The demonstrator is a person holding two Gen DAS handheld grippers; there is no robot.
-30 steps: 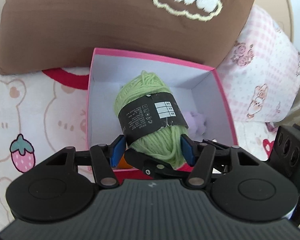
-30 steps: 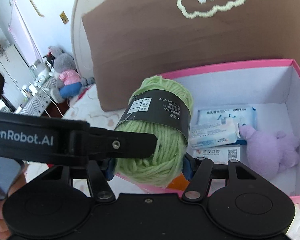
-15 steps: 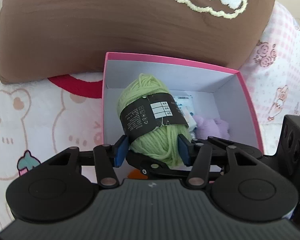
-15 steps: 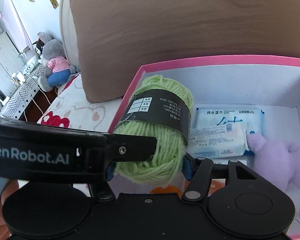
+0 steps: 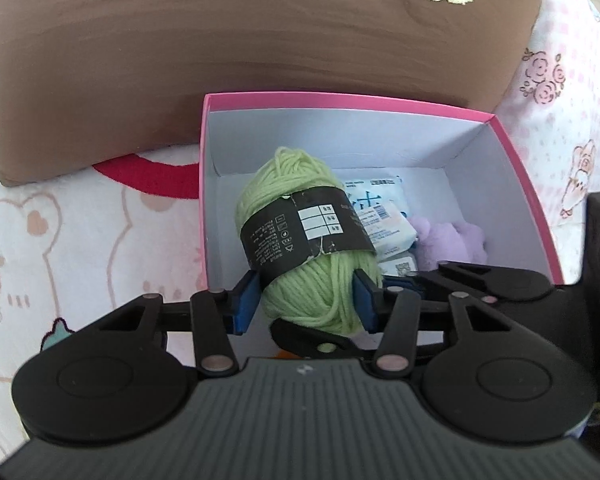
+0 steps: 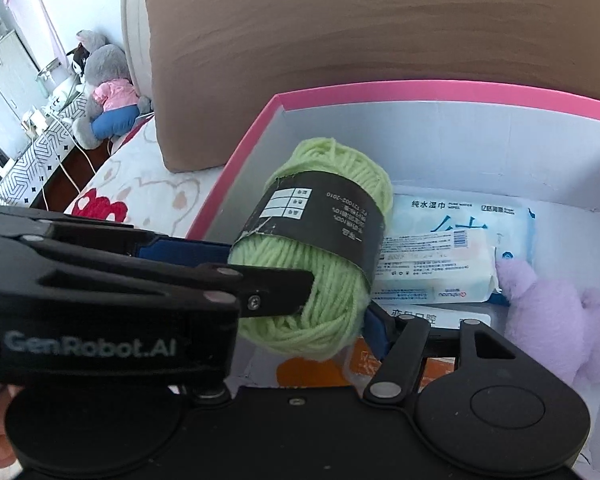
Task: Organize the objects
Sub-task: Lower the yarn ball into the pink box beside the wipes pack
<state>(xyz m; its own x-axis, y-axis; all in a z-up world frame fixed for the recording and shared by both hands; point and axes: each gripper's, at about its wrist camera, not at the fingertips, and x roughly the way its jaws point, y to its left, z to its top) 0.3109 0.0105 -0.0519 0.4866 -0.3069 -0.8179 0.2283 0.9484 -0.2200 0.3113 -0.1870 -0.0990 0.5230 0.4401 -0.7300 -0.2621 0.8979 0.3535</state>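
- Resting over the open pink box [image 5: 516,168] [image 6: 235,168], a skein of light green yarn [image 5: 300,184] [image 6: 340,168] is held near the box's left wall, its far end tilted up toward the back wall.
- The skein is wrapped around its middle by a black paper band [image 5: 300,236] [image 6: 320,216] printed with a white grid.
- The lower end of the skein is pinched between the blue pads [image 5: 245,304] of the left gripper [image 5: 306,306]; its jaws have just been closing on the yarn and are pressed against it from both sides.
- The same end is flanked by the right gripper [image 6: 300,304], whose jaws have just been opening; one blue pad [image 6: 376,332] is seen right at the yarn's edge, but whether it presses on it cannot be told, since the other side is hidden behind the left gripper [image 6: 259,292].
- The left gripper's black finger is laid across the yarn's front in the right wrist view.
- White wet-wipe packs [image 5: 384,216] [image 6: 452,248] are seen on the box floor, just beside the skein.
- A lilac plush toy [image 5: 452,240] [image 6: 552,312] is lodged to the right of the packs.
- An orange item [image 6: 316,368] is partly covered below the yarn.
- A brown pillow [image 5: 259,40] [image 6: 340,40] is propped behind the box, on a bedsheet [image 5: 79,240] printed with cartoon bears.
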